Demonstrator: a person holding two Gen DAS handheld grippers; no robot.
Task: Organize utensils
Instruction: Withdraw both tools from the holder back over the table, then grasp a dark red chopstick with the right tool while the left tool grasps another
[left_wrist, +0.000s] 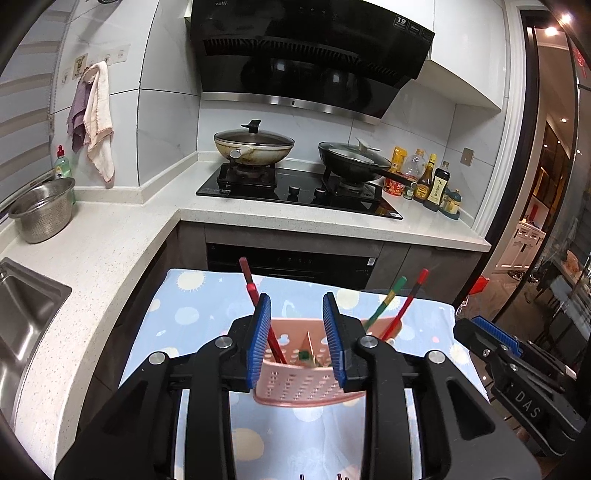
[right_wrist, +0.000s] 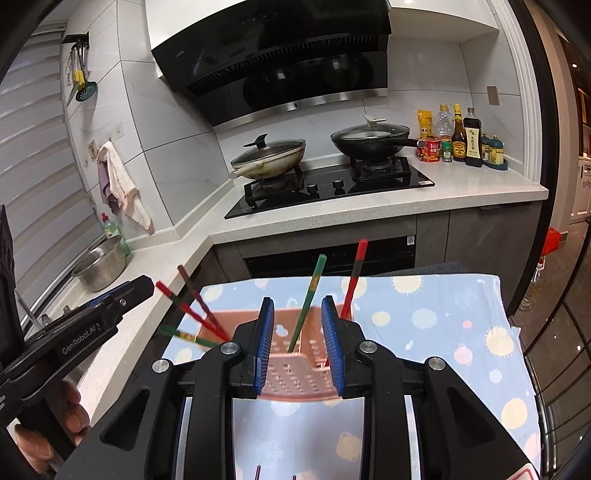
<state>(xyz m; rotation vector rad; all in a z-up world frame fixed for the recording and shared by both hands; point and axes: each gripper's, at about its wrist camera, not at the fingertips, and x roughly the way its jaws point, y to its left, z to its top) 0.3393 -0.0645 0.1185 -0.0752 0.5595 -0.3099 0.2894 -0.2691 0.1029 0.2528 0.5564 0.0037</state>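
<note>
Broadly, a white speckled counter (left_wrist: 110, 236) wraps the kitchen corner, carrying a black gas hob (left_wrist: 295, 190) with two lidded pans, a steel colander (left_wrist: 42, 210) by the sink and a cluster of sauce bottles (left_wrist: 424, 179) at the far right. Nearer the cameras lies a blue patterned cloth (left_wrist: 192, 306) spread over a lower surface, and on it stands the pink perforated utensil holder (left_wrist: 299, 384), divided into compartments.

Both grippers hover at the holder's near wall. The left hand-held gripper (left_wrist: 297, 332) has its blue-padded fingers (left_wrist: 260, 343) spread wide, one to each side of the holder's left part, gripping nothing. The right hand-held gripper (right_wrist: 297, 339) is likewise parted wide over the holder (right_wrist: 295, 376), its pads clear of the green chopstick (right_wrist: 306, 302) that rises between them.

Chopsticks stand tilted in the holder: a red chopstick (left_wrist: 258, 306) leans left in the left compartment, passing just beside the left gripper's left pad, while a green-and-yellow one (left_wrist: 384, 302) and another red one (left_wrist: 406, 302) lean right from the right end. From the right wrist view, several more sticks (right_wrist: 192, 314) fan out low to the left, blurred.
</note>
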